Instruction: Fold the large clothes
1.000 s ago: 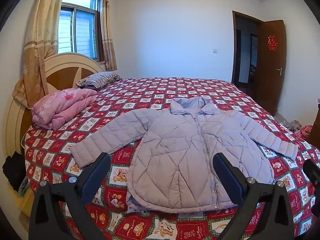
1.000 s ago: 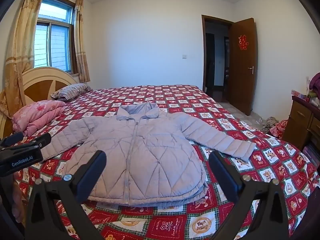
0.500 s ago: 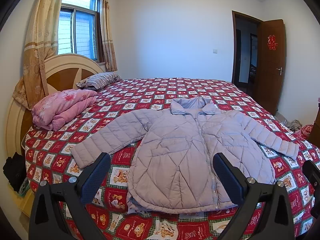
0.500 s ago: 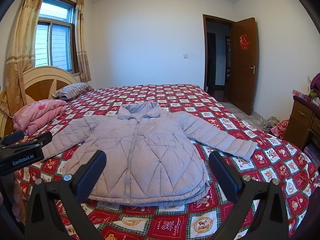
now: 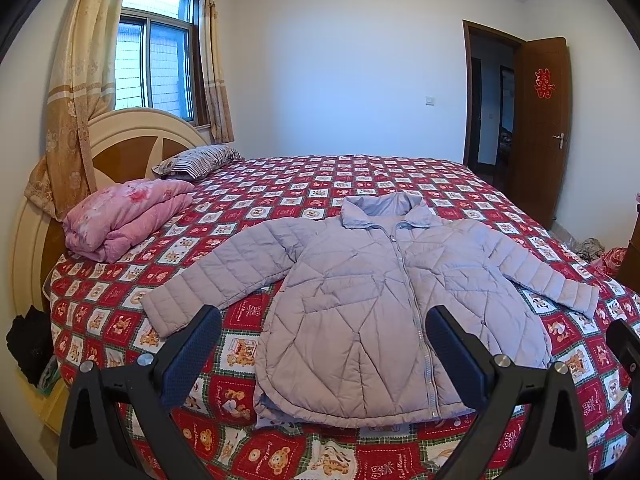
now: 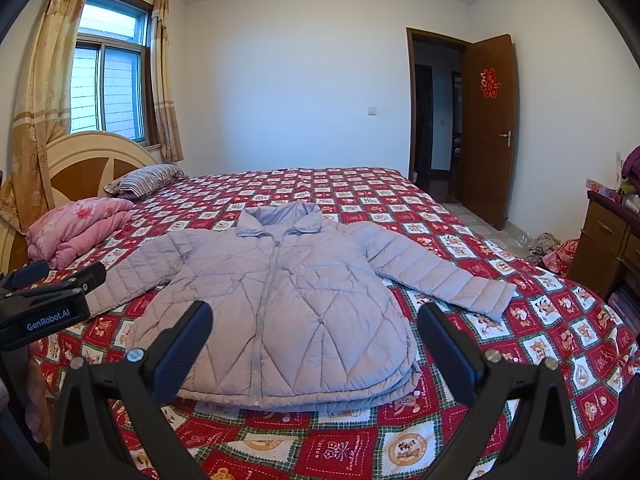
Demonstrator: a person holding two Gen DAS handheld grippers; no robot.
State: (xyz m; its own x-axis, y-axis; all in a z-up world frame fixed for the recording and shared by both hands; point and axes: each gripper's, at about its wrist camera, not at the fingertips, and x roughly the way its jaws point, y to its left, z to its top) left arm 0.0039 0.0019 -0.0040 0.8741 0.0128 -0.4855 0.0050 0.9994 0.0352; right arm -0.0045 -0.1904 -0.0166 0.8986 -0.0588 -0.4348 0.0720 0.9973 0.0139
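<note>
The fingers [image 5: 196,344] hide the end of one coat [image 5: 384,300] sleeve. The dresser [image 6: 600,248] is cut off at the edge. The pile [image 6: 544,242] on the floor is too small to tell.

White lettering "GenRobot.AI" stands on the black body of the left gripper [image 6: 48,312], at nine o'clock in the right wrist view. A red paper sign [image 6: 490,83] hangs on the brown door [image 6: 490,152] at two o'clock, its character unreadable.

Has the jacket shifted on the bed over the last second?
No. The jacket lies spread flat, its collar on the same quilt squares below the pillow; only the camera view drifts slightly.
</note>
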